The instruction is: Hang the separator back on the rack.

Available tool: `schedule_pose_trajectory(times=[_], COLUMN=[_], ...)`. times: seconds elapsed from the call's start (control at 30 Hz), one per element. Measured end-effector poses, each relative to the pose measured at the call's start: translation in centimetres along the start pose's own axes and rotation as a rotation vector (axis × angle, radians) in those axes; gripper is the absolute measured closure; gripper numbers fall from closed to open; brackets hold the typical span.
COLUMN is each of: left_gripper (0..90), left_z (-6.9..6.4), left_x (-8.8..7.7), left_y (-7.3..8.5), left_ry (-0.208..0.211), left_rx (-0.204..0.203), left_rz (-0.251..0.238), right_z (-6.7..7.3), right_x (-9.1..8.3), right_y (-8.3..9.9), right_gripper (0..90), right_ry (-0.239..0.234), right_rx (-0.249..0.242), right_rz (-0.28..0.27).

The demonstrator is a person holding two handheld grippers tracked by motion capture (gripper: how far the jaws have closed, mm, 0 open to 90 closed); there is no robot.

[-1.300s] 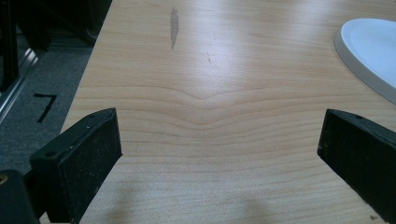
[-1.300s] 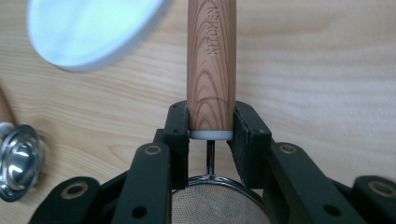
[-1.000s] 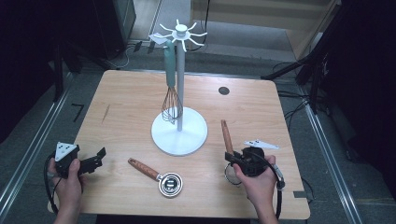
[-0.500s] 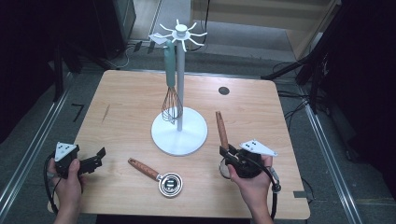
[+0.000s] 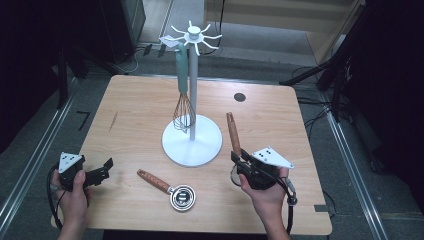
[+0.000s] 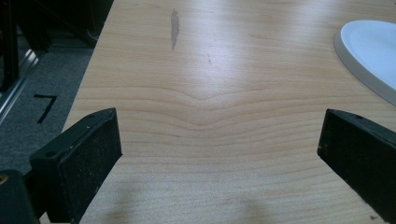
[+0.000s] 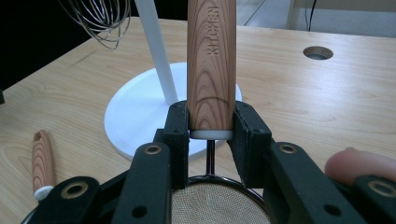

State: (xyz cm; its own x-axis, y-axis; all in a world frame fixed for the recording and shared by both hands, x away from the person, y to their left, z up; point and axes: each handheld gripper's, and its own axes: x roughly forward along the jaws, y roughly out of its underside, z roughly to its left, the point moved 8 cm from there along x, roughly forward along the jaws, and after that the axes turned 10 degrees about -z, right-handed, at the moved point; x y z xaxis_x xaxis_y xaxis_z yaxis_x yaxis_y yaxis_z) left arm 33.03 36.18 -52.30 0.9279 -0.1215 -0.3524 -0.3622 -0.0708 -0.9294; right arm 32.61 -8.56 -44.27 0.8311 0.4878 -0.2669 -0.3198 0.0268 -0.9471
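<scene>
- Since the earlier frame, the right gripper has carried the strainer up and toward the stand, its wooden handle now pointing away across the tabletop; the left gripper has kept its place.
- From above, the left gripper sits near the tabletop's near left corner; its own view shows the black, flat-faced fingers spread wide over bare pale wood grain, with the stand's white disc base at the right edge.
- Between the hands, the high view shows a second wood-handled utensil with a round metal head lying flat, and a whisk with a teal handle hanging from the white stand.
- Up close, the right gripper view shows what the high view hides: fingers pinching the strainer's reddish, grained handle just above its white collar, lettering stamped into it, fine mesh below.
</scene>
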Motion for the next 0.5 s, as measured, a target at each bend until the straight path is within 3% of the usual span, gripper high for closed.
schedule_pose_trajectory(times=[0.3,0.5], left_gripper=[0.0,0.0], left_z=[0.0,0.0], left_x=[0.0,0.0], left_y=[0.0,0.0], left_ry=[0.001,0.0], left_rx=[0.0,-0.001], left_rz=[-0.001,-0.002], right_z=[0.6,0.7], right_x=[0.3,0.5], right_y=[-1.2,-1.8], right_gripper=[71.2,71.1], right_ry=[0.006,0.005], right_rx=[-0.052,-0.043], right_rz=[-0.036,-0.049])
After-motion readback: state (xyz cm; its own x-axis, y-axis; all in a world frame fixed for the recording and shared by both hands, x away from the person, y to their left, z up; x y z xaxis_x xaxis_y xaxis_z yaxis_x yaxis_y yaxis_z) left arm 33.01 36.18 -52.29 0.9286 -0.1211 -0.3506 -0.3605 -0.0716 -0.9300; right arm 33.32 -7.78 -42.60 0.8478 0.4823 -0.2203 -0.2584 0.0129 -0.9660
